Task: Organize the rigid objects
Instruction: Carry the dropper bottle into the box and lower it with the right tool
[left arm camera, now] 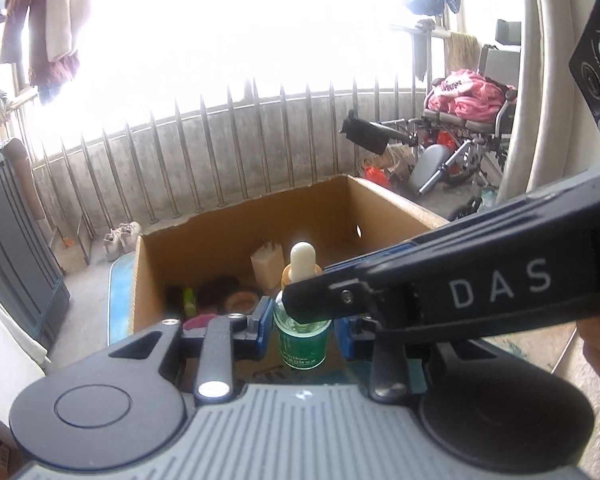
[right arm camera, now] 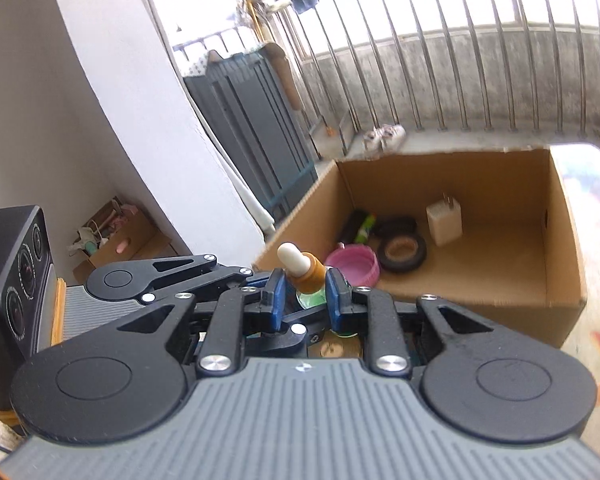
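Handover step: right gripper point(right arm camera: 301, 286) clamps the green dropper bottle point(left arm camera: 302, 338) at its neck, left gripper point(left arm camera: 303, 326) brackets it, contact unclear. Next: carry into cardboard box point(right arm camera: 556, 240).

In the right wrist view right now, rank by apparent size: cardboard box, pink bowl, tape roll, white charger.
1. cardboard box, clearly largest.
2. pink bowl and tape roll: they look alike and the bowl is partly hidden, so unranked.
3. white charger, smallest, though it sits farther back.
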Demonstrator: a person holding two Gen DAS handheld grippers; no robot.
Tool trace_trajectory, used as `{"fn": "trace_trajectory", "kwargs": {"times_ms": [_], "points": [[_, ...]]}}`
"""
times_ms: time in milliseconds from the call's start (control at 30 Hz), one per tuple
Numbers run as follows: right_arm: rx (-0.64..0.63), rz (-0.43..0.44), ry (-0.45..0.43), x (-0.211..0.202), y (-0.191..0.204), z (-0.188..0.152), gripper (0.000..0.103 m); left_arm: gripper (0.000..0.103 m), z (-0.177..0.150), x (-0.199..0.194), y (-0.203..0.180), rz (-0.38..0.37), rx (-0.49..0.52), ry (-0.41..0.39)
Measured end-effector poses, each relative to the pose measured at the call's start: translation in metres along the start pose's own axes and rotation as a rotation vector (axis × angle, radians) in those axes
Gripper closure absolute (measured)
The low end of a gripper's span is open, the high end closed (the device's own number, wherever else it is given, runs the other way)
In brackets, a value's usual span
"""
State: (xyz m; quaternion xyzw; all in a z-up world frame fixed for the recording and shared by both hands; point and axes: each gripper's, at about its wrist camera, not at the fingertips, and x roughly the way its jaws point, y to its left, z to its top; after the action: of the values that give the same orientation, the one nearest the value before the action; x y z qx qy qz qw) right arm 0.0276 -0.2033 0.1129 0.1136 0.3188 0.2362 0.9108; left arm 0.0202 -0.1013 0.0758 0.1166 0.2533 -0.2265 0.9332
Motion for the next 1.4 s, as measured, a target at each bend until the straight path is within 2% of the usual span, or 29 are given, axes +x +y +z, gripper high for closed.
{"fn": "trace_trajectory", "kwargs": {"times_ms": [167, 333, 500, 733, 900, 1033, 1200, 1267, 1400], "points": [[-0.031, -0.002, -0.020, 0.005, -0.003, 0.027, 0.083, 0.070, 0.023, 0.013, 0.014, 0.008, -0.037, -0.020], [-0.013, 0.006, 0.009, 0.023, -0.026, 0.053, 0.083, 0.070, 0.042, 0.038, 0.023, 0.008, -0.078, -0.006], [0.029, 0.010, 0.074, 0.055, -0.059, 0.066, 0.083, 0.070, 0.050, 0.077, 0.033, -0.003, -0.125, 0.058], [0.134, 0.015, 0.194, 0.102, -0.110, 0.056, 0.083, 0.070, 0.039, 0.139, 0.046, -0.057, -0.203, 0.222], [0.196, 0.018, 0.264, 0.125, -0.133, 0.041, 0.083, 0.070, 0.026, 0.171, 0.050, -0.079, -0.215, 0.322], [0.199, 0.006, 0.289, 0.133, -0.137, 0.034, 0.083, 0.070, 0.021, 0.185, 0.048, -0.093, -0.212, 0.366], [0.179, -0.003, 0.288, 0.136, -0.137, 0.035, 0.081, 0.069, 0.024, 0.187, 0.042, -0.100, -0.192, 0.364], [0.170, -0.002, 0.278, 0.133, -0.136, 0.037, 0.081, 0.066, 0.025, 0.185, 0.040, -0.098, -0.187, 0.360], [0.152, -0.010, 0.249, 0.121, -0.131, 0.037, 0.080, 0.047, 0.027, 0.179, 0.036, -0.101, -0.172, 0.338]]}}
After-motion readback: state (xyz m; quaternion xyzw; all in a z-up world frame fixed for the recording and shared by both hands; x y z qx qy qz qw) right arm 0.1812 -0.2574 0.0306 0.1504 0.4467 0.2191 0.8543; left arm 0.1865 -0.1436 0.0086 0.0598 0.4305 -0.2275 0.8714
